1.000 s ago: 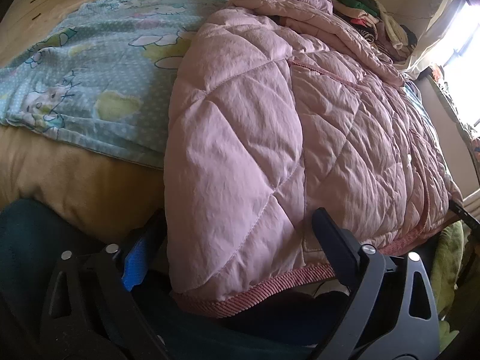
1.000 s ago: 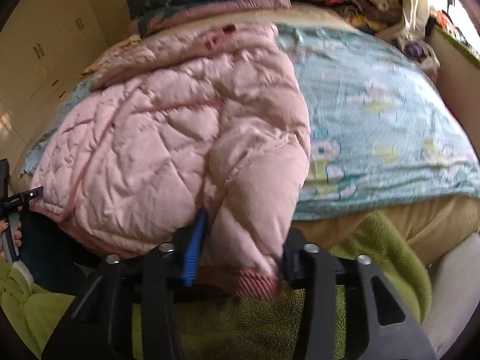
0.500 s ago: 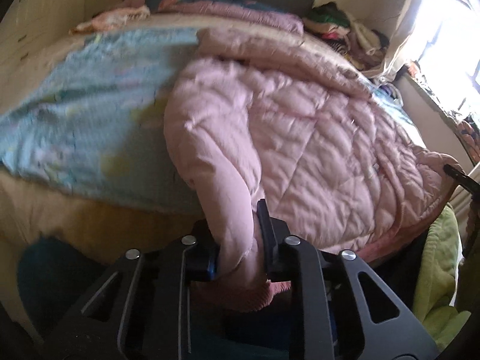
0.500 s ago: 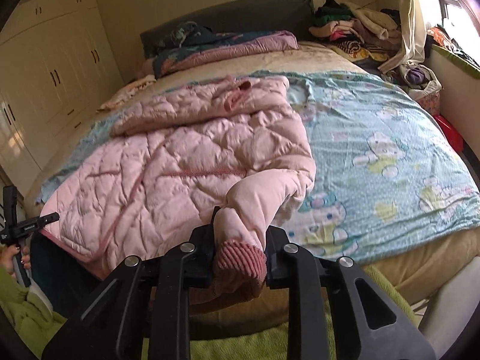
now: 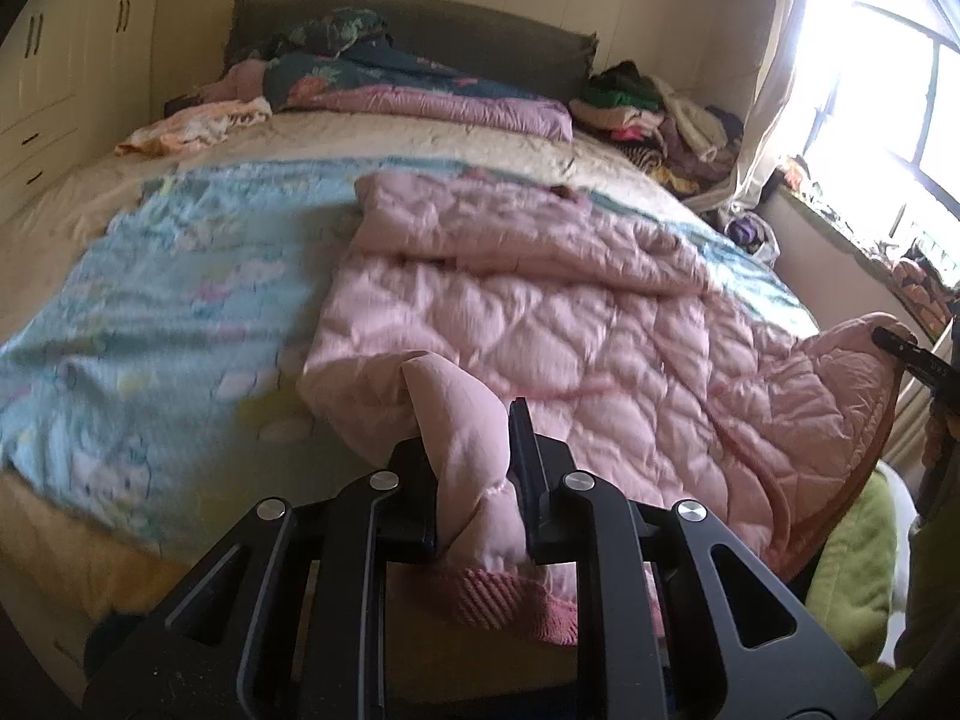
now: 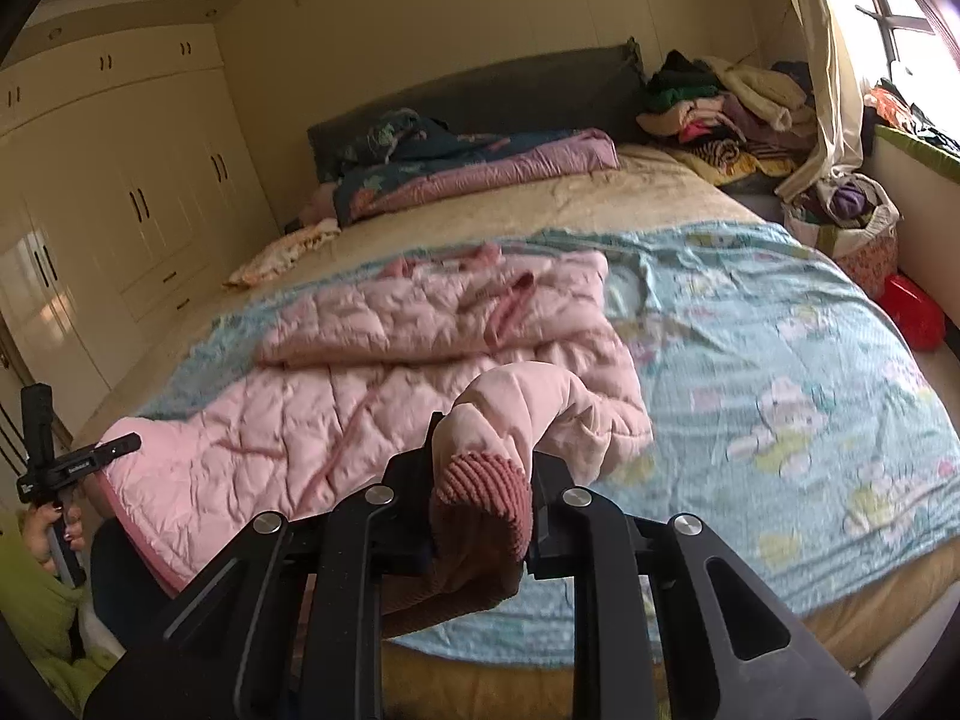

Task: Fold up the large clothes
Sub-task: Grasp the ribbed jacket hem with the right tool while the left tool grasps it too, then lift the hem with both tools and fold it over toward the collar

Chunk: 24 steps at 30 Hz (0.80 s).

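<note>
Jacket (image 5: 576, 324), pink and quilted, lies spread across the blue printed blanket (image 5: 150, 312) on the bed (image 6: 600, 198), hem toward the near edge and collar toward the headboard.

Change over the last second:
1. The left gripper (image 5: 474, 468) stood wide open at the hem 1 second ago; its fingers are now clamped on the left sleeve (image 5: 468, 420), just above the ribbed cuff (image 5: 510, 600).
2. The right gripper (image 6: 480, 480), then closing loosely around the other sleeve, now has its fingers shut on the right sleeve's ribbed cuff (image 6: 480, 480).
3. Both cuffs have been raised off the bed edge. Each sleeve now arches up from the jacket body to its gripper, and both views take in far more of the bed than before.

In the right wrist view the left gripper's outer parts and the person's hand (image 6: 48, 534) appear at the jacket's far corner, so the 2 grips sit at opposite sides of the garment.

Meaning for the task: both grasps appear secure, and the sleeves are free to be carried. The likely step in hand is laying each sleeve inward across the quilted front. No fold of the body is yet made; the jacket remains at full length on the bed.
</note>
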Available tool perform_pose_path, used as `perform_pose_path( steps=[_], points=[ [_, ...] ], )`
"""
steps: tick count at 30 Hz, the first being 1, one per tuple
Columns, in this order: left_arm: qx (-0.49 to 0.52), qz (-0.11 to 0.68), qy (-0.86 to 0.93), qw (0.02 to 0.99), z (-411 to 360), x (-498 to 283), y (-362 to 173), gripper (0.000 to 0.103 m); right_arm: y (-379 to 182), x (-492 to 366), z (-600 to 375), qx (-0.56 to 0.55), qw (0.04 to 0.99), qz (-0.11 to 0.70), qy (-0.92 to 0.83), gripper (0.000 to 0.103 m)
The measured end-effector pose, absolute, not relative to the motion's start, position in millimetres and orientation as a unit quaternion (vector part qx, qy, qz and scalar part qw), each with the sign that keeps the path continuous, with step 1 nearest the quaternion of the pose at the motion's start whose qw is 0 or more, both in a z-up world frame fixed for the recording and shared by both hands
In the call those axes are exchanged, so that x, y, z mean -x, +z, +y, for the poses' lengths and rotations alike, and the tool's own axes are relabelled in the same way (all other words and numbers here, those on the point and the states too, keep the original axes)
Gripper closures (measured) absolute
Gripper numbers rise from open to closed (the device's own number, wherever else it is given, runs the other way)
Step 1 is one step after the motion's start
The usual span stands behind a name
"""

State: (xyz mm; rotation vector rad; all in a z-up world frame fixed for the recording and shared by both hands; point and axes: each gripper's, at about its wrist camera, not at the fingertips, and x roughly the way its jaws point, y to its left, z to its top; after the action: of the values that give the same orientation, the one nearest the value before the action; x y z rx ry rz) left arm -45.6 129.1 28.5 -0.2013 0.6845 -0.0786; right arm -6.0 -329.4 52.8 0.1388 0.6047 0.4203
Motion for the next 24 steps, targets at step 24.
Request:
perform_pose_path(
  steps=[24],
  points=[
    [0.125,0.26,-0.038,0.957,147,-13,94,0.091,110,-42,-326,-0.084,0.948,0.239,0.191,0.085]
  ],
)
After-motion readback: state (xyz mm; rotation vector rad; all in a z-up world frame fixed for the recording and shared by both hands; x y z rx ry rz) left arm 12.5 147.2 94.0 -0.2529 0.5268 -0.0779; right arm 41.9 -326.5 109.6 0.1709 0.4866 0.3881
